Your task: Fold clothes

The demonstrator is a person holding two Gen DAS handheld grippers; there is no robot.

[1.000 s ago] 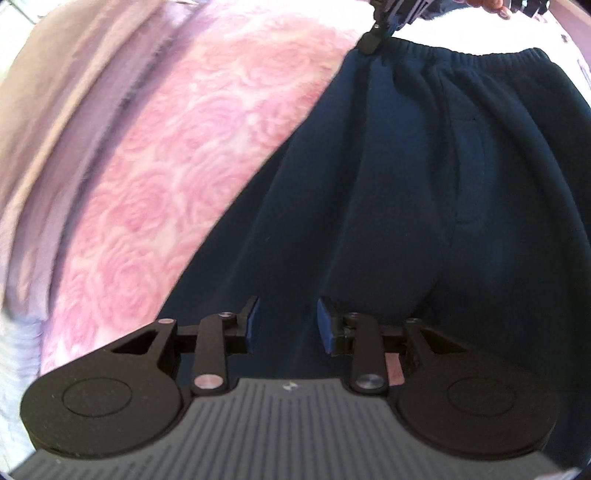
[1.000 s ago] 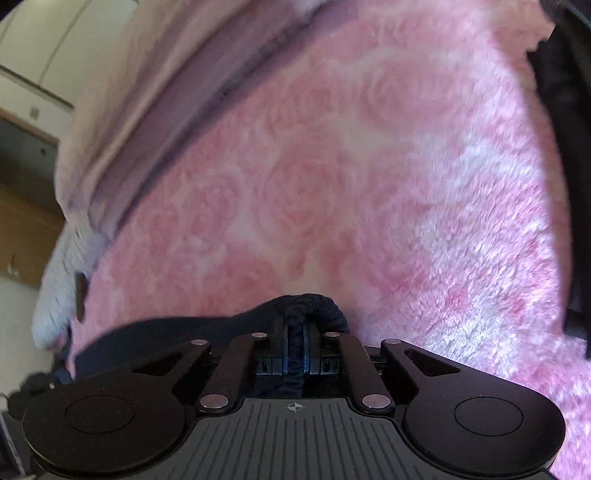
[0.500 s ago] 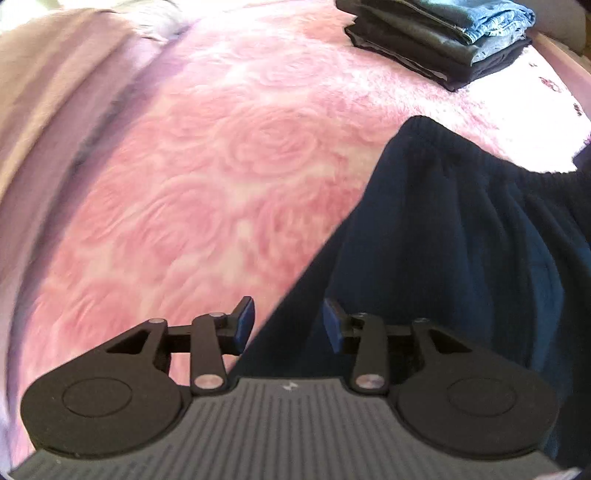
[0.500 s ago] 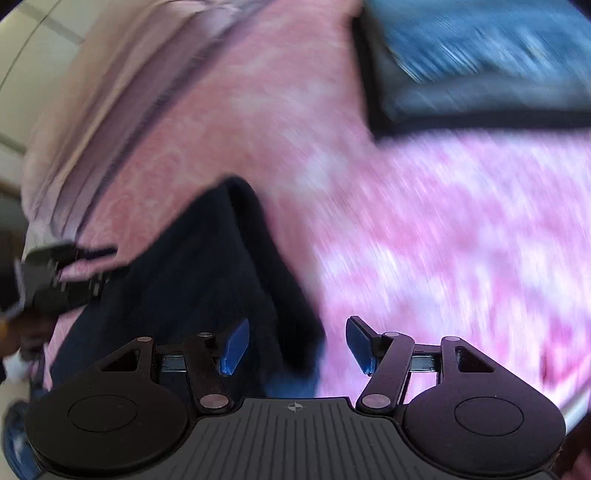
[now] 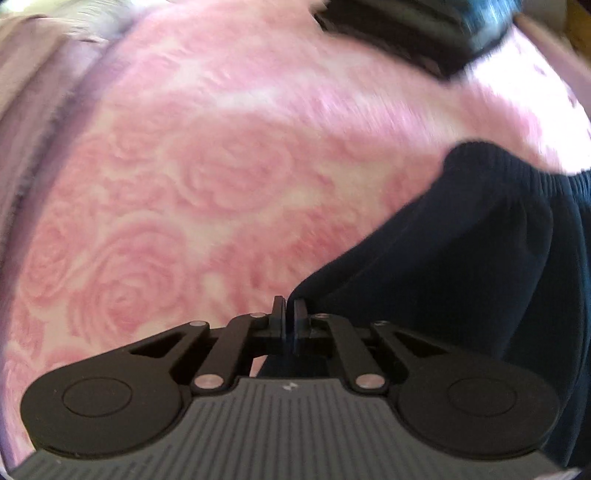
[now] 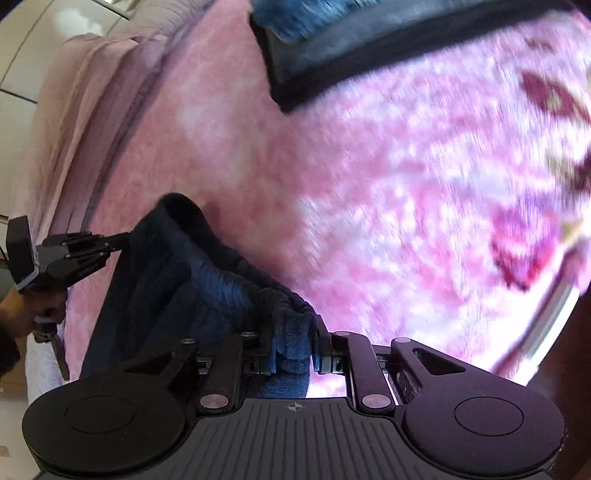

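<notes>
A pair of dark navy sweatpants [image 5: 461,236] lies on a pink rose-patterned blanket [image 5: 207,177]. My left gripper [image 5: 289,314] is shut on the pants' left edge, low at the blanket. In the right wrist view the pants [image 6: 177,266] bunch up, and my right gripper [image 6: 293,350] is closed around the elastic waistband [image 6: 291,332], which fills the gap between its fingers. The left gripper also shows in the right wrist view [image 6: 125,236], pinching the far side of the pants.
A stack of folded dark and blue denim clothes [image 6: 351,40] sits on the blanket at the far side; it also shows in the left wrist view [image 5: 424,26]. A mauve cover [image 6: 74,110] runs along the left. The bed's edge [image 6: 546,325] is at the right.
Both grippers were open half a second ago and have now closed on the sweatpants. The left one shifted to the pants' left edge; the right one took the waistband.
</notes>
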